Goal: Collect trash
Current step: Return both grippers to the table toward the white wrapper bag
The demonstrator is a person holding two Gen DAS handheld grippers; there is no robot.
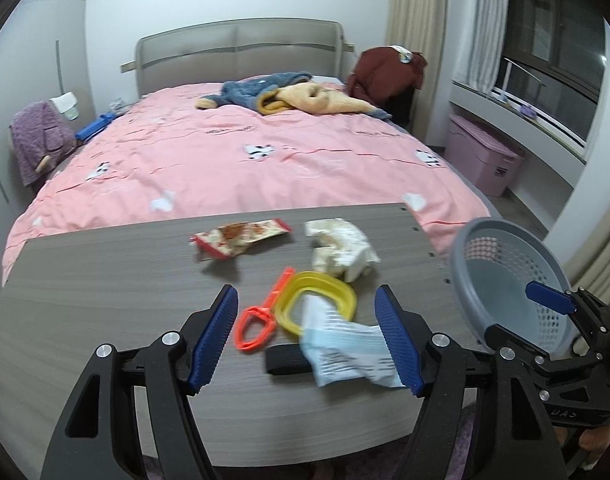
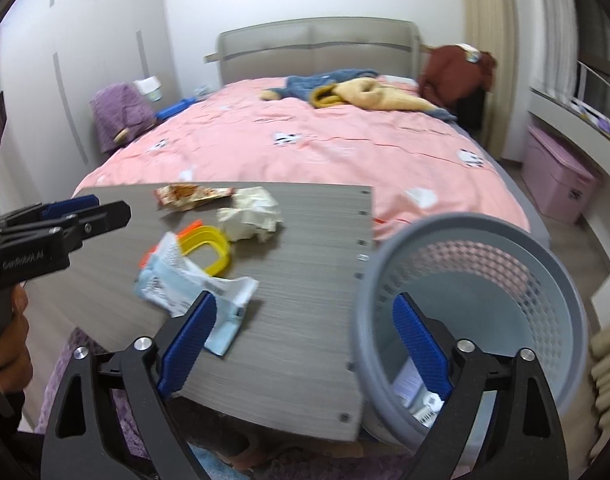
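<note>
On the grey wooden table (image 1: 105,292) lie a red snack wrapper (image 1: 237,236), a crumpled white tissue (image 1: 341,248), a yellow plastic ring (image 1: 317,300), an orange plastic clip (image 1: 261,316), a light blue and white wrapper (image 1: 345,348) and a black flat object (image 1: 285,360). My left gripper (image 1: 309,336) is open, its jaws on either side of the blue wrapper, just above it. My right gripper (image 2: 305,344) is open and empty, over the rim of the grey basket (image 2: 481,264). The basket holds a piece of labelled trash (image 2: 421,396).
Behind the table is a bed with a pink cover (image 1: 245,152) and clothes (image 1: 297,96) on it. A pink storage box (image 1: 481,156) stands at the right under a window sill. A purple rug (image 2: 65,364) lies under the table.
</note>
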